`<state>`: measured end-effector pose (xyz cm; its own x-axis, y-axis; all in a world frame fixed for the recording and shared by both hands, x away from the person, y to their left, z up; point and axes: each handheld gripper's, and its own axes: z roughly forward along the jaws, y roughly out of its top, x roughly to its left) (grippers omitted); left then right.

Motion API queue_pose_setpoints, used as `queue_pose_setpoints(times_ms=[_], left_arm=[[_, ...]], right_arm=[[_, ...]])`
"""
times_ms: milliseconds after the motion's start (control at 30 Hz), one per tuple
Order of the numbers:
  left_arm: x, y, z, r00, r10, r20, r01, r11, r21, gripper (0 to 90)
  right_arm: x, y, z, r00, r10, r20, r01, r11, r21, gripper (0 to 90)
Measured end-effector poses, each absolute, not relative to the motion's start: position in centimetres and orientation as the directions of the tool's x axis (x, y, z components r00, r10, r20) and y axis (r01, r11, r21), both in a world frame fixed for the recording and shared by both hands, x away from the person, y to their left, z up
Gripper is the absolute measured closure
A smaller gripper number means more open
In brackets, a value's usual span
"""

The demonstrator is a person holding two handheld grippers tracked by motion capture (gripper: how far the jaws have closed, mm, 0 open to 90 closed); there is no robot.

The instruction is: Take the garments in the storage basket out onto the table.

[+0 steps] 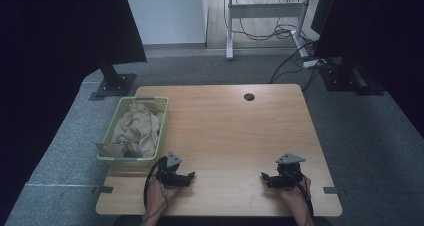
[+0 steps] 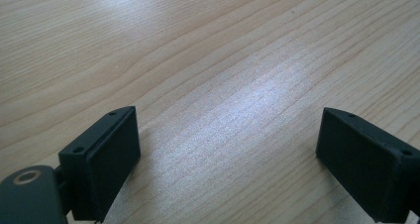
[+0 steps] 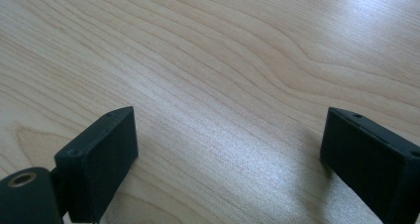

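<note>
We see a wooden bench [image 1: 225,136] with a light grain, standing on grey carpet, and a small round dark hole [image 1: 249,97] near the middle of its far edge. At the bench's left edge, about midway along and slightly overhanging it, sits a pale green plastic basket [image 1: 162,120]. Inside it lies a crumpled beige cloth [image 1: 136,128], bunched up and reaching the basket's rim; the basket's near corner is just beside our left hand-held gripper, though not touching it.

We hold the left hand-held gripper [image 1: 189,176] near the near edge of the bench, left of centre, its jaws pointing towards the bench's middle. In the left gripper view [image 2: 225,149] its two black jaws stand wide apart with bare wood between them, so it grips nothing. The pads hang close over the bench top.

We hold the right hand-held gripper [image 1: 265,176] near the near edge too, right of centre, well apart from the left one and pointing inward to face it. In the right gripper view [image 3: 228,152] its jaws are likewise spread wide, with bare wood grain between them and nothing in its grasp.

A grey three-cornered plate tops each gripper, and a dark cable trails back along each forearm.
</note>
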<state>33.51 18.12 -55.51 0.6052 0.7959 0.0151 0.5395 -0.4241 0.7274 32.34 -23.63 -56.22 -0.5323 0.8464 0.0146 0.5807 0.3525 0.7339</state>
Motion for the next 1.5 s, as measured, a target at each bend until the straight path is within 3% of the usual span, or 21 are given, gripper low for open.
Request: queue_pose_setpoints(times_ms=[767, 1500], left_arm=[[33.4, 18.4, -55.2, 0.608, 0.794, -0.012, 0.546, -0.408, 0.732, 15.0], [33.8, 18.2, -51.3, 0.647, 0.762, -0.021, 0.517, -0.418, 0.747, 16.7]], right_arm=[[32.2, -23.6, -56.2, -0.550, 0.835, 0.014, 0.573, 0.365, 0.734, 7.2], [32.1, -23.6, -56.2, -0.566, 0.824, 0.013, 0.565, 0.376, 0.734, 7.2]])
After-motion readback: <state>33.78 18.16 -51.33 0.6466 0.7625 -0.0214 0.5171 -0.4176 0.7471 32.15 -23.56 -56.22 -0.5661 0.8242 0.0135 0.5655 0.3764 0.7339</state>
